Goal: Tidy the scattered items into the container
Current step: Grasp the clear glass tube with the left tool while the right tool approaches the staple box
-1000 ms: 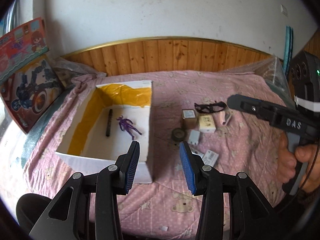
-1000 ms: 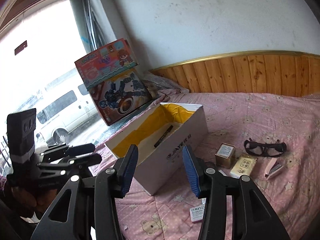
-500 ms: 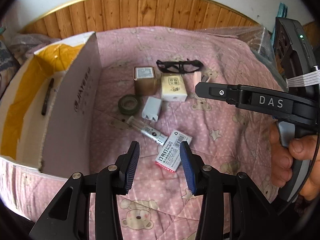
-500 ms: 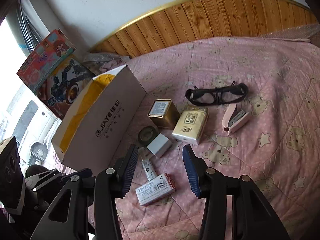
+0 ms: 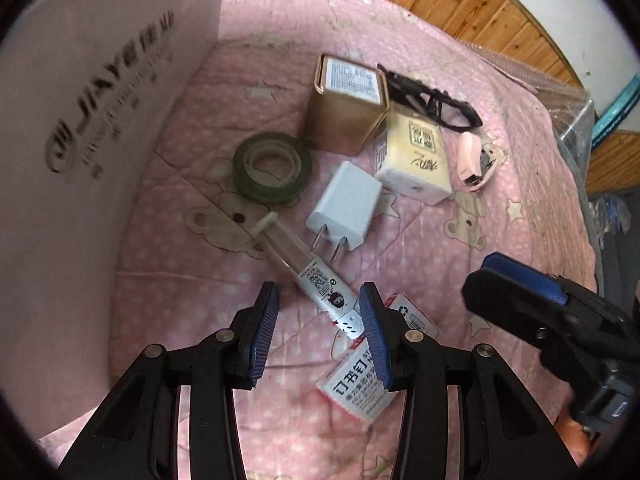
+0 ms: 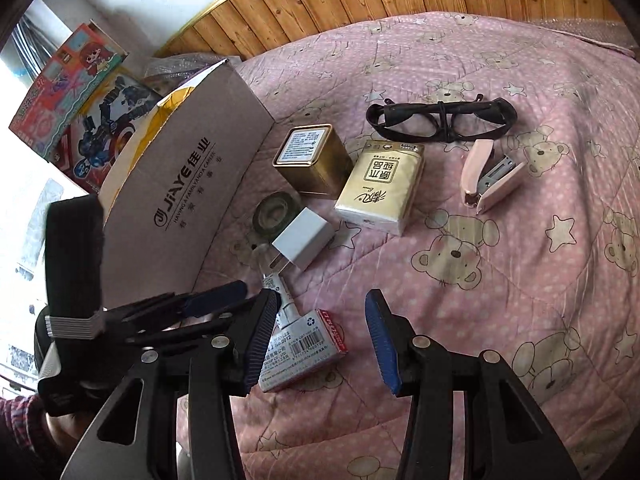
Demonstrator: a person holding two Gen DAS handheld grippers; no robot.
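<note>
Both grippers have dropped beside our cardboard box; left gripper, jaws just widening, straddles the glue tube unpinched; right gripper spread, empty.

"JiAYE 佳业" on cardboard box, "No.0012" on staples box

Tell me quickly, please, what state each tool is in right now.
Left tool: open, holding nothing; its jaws have just been opening, above the glue tube.
Right tool: open, holding nothing, above the staples box.
</note>
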